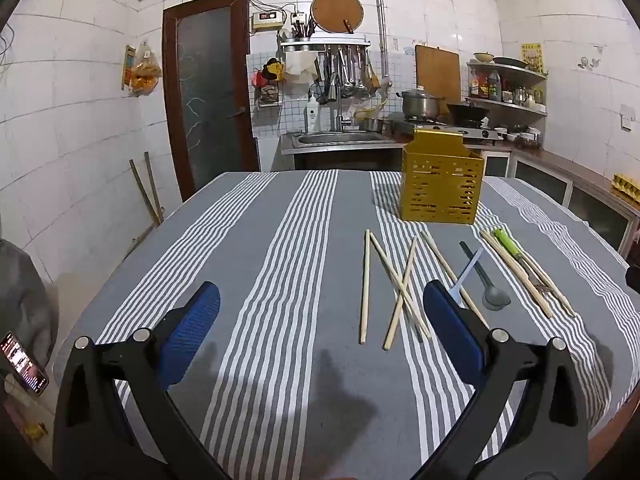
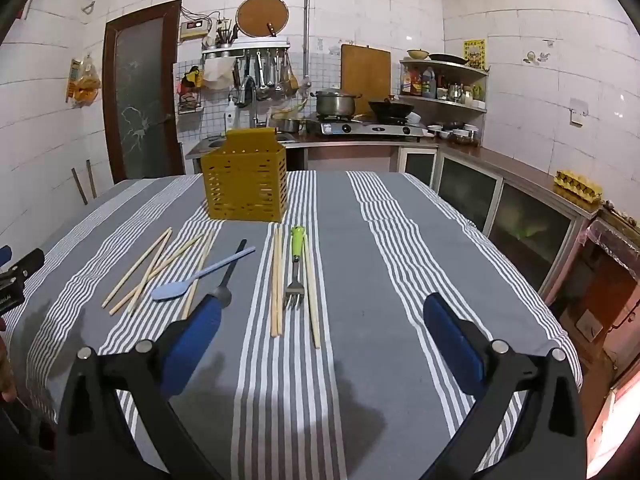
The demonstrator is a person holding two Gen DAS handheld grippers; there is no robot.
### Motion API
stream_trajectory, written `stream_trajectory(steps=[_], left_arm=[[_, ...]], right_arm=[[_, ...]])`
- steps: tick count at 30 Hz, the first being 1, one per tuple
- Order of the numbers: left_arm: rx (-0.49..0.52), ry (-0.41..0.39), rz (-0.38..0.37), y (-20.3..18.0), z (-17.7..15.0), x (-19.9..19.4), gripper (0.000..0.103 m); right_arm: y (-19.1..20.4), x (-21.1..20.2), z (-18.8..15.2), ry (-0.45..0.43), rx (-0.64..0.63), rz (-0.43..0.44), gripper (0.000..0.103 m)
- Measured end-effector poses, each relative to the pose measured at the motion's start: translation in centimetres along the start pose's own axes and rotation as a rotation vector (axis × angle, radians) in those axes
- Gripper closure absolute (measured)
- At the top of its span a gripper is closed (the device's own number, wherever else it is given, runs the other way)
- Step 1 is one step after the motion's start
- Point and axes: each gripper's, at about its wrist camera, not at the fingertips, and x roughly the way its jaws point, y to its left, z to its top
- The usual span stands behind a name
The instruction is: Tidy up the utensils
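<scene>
A yellow perforated utensil holder [image 1: 441,184] [image 2: 245,185] stands upright at the far side of the striped tablecloth. In front of it lie several loose wooden chopsticks [image 1: 394,286] [image 2: 146,268], a light blue spoon [image 2: 200,277] [image 1: 466,276], a dark grey spoon [image 1: 486,278] [image 2: 230,276], a green-handled fork [image 2: 295,266] [image 1: 516,254], and more chopsticks [image 2: 276,284] [image 1: 520,276] beside the fork. My left gripper [image 1: 320,312] is open and empty, above the cloth, left of the utensils. My right gripper [image 2: 322,318] is open and empty, just short of the fork and chopsticks.
The table [image 1: 280,240] carries a grey and white striped cloth. Behind it are a sink [image 1: 336,138], a stove with pots [image 2: 360,120] and a cabinet counter [image 2: 520,184] along the right. The left gripper's body shows at the left edge of the right wrist view [image 2: 16,276].
</scene>
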Motion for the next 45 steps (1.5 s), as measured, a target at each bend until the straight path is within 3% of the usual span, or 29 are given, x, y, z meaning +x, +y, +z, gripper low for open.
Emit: stream_trajectory(steps=[14, 29, 45], left_arm=[[-0.041, -0.017, 0.006, 0.8, 0.4, 1.9, 0.005], [-0.015, -0.025, -0.007, -0.6, 1.5, 4.6, 0.005], [-0.022, -0.041, -0.018, -0.1, 1.4, 2.6, 0.005]], right_arm=[[0.6, 0.9, 0.4, -0.016, -0.006, -0.012, 0.004], [0.6, 2.8, 1.7, -0.028, -0.011, -0.025, 0.004], [1.1, -0.2, 2.0, -0.08, -0.018, -0.023, 0.004]])
